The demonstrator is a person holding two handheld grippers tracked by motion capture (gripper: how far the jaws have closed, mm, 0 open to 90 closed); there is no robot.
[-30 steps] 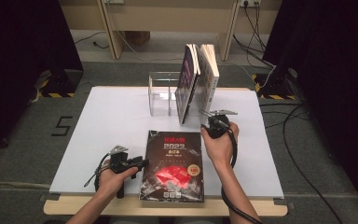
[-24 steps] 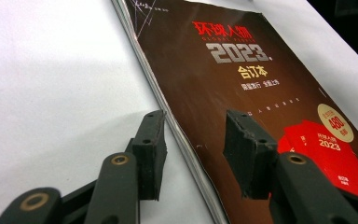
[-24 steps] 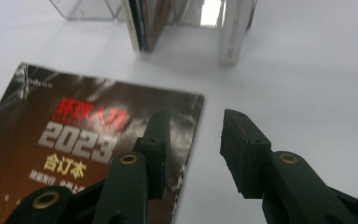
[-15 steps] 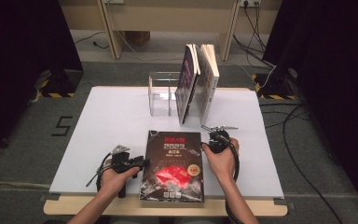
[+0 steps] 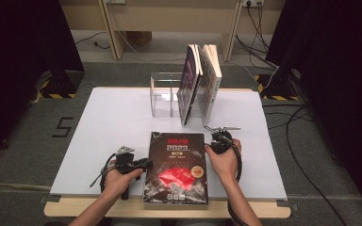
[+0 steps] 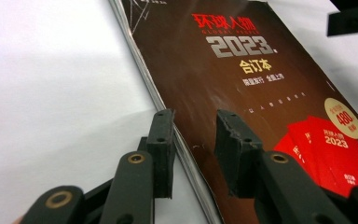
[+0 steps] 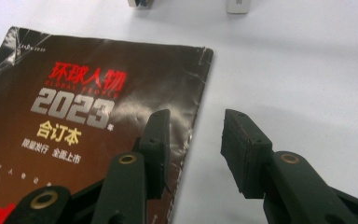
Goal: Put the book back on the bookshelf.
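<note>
A dark brown magazine-like book [image 5: 176, 169] with "2023" and red print on its cover lies flat near the table's front edge. My left gripper [image 5: 143, 164] lies at its left edge. In the left gripper view the jaws [image 6: 195, 128] have just been closing and straddle the book's [image 6: 242, 79] spine edge, one over the table and one over the cover, with a gap still showing. My right gripper [image 5: 212, 143] sits at the book's upper right edge. Its jaws [image 7: 196, 126] stand open, one over the cover [image 7: 74, 107] and one over bare table.
A clear acrylic book stand [image 5: 162, 94] stands at the back middle of the white table [image 5: 108, 127]. Two upright books [image 5: 188, 84] [image 5: 212, 80] lean in its right part. The flat book's lower edge reaches the table's front rim. Cables lie on the floor to the right.
My right hand has come down and toward me, from near the standing books to the flat book's right edge. The left hand has stayed at the book's left edge.
</note>
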